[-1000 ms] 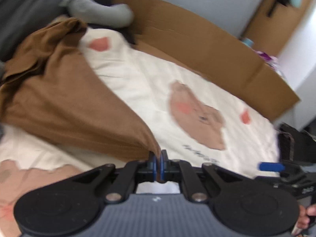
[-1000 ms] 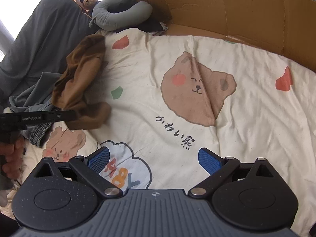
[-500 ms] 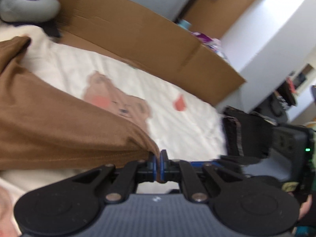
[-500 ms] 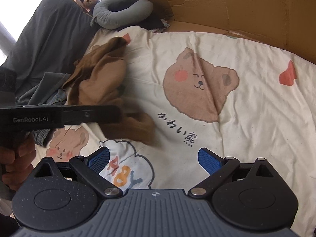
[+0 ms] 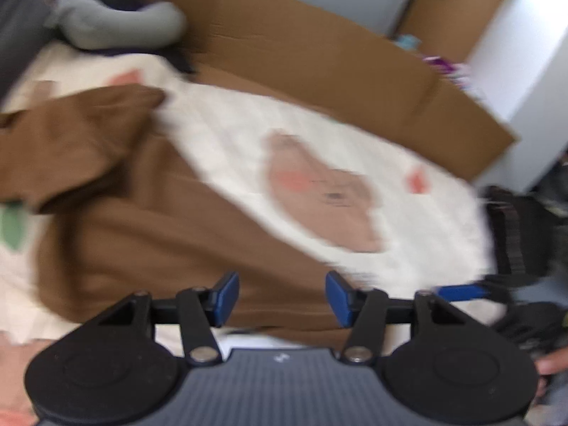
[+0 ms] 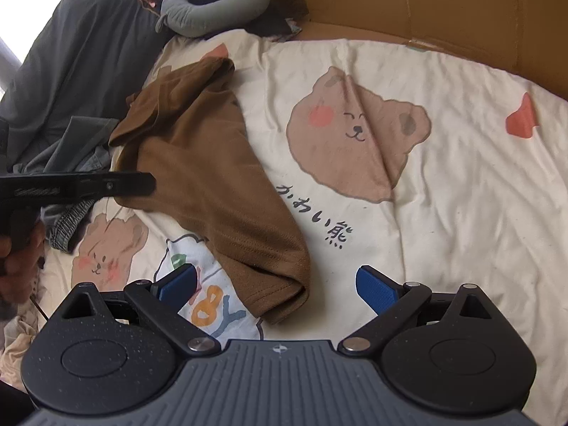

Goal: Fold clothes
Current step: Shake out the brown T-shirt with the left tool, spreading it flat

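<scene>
Brown garment (image 6: 209,174) is spread on the bear-print sheet (image 6: 443,191), left of printed "かわい熊". Left gripper (image 5: 282,296) is seen opening above its hem, pads apart; right gripper (image 6: 277,284) is held wide, empty.

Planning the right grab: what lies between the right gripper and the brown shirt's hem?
Nothing but bare bedsheet between the right gripper and the brown shirt, per the right wrist view.

Open bedsheet (image 6: 443,184) right, cardboard wall (image 6: 461,10) behind, perhaps clothes pile (image 6: 71,149) left
</scene>
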`<move>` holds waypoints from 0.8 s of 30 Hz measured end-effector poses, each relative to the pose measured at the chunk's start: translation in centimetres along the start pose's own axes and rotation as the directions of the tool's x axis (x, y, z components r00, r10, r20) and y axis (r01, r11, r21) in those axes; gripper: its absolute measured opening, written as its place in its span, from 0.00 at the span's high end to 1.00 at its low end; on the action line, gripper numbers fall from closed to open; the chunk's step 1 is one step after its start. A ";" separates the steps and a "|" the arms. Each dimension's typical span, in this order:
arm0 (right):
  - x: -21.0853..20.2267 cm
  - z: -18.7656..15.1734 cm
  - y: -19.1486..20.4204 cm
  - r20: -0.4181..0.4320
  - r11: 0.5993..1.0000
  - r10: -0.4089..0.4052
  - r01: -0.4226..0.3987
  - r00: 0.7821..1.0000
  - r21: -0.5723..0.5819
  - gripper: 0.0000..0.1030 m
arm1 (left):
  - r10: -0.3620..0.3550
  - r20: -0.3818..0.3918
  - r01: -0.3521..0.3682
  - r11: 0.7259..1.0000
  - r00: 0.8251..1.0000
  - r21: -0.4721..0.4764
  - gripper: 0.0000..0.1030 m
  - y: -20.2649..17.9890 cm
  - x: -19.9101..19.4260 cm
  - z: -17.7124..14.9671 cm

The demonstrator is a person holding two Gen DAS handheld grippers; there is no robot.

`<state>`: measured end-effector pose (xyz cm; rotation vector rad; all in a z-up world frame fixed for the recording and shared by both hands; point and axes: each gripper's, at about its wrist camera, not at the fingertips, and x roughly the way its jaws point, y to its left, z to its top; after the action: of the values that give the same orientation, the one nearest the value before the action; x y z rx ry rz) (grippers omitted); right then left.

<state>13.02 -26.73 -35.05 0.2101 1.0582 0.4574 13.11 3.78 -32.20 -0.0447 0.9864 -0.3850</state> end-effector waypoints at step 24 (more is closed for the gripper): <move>8.7 0.4 1.7 -0.053 0.997 -0.015 0.012 0.998 -0.070 0.46 | 0.298 -0.046 -0.301 0.941 0.954 -0.152 0.76 11.7 4.7 0.5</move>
<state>16.49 -21.22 -41.14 0.1297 1.0932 0.4889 19.26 13.05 -38.16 -0.0328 1.0257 -0.0270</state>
